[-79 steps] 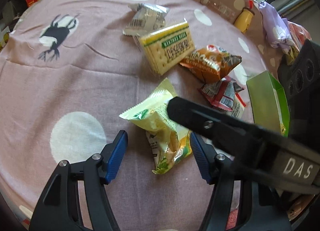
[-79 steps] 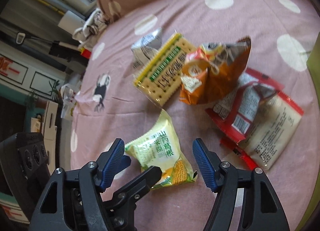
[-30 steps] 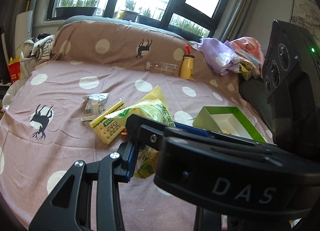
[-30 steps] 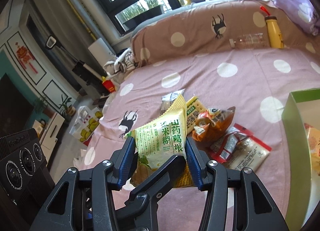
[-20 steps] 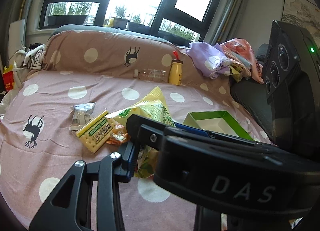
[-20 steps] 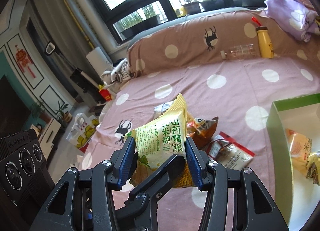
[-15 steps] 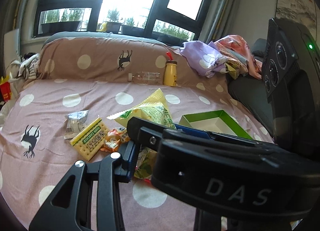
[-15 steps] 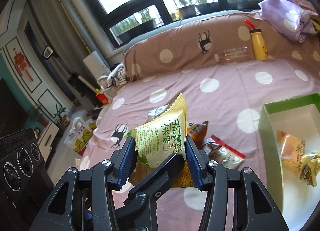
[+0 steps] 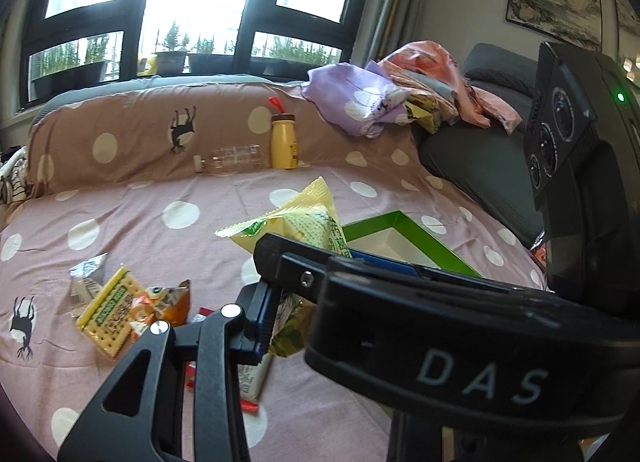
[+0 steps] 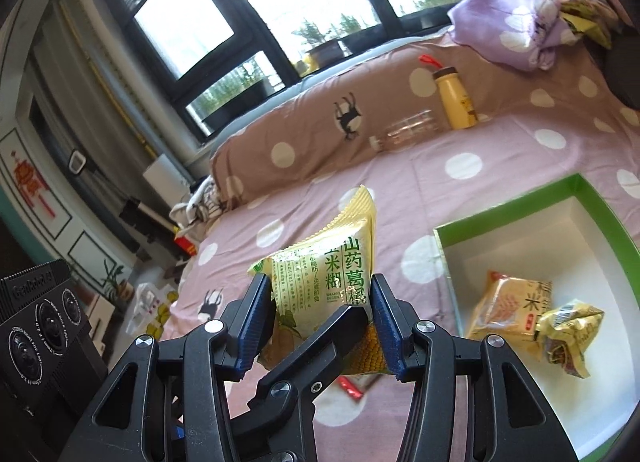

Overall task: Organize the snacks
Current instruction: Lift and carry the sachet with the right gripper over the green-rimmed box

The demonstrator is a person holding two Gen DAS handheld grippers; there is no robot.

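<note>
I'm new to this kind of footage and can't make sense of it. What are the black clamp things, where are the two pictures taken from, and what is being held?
There is no robot here: a person holds a hand-held clamp in each hand, each with a fisheye camera looking along its blue-padded jaws. One picture comes from the left clamp, the other from the right.

In the right view, the right gripper is shut on a yellow-green snack packet, lifted above a pink polka-dot bedspread. The left gripper sits close beside it; its far jaw is hidden by the other clamp, so I cannot tell its state.

To the right lies a green box with two snack packets already inside. In the left view, a cracker pack, an orange snack bag and other wrappers remain on the bed.
</note>
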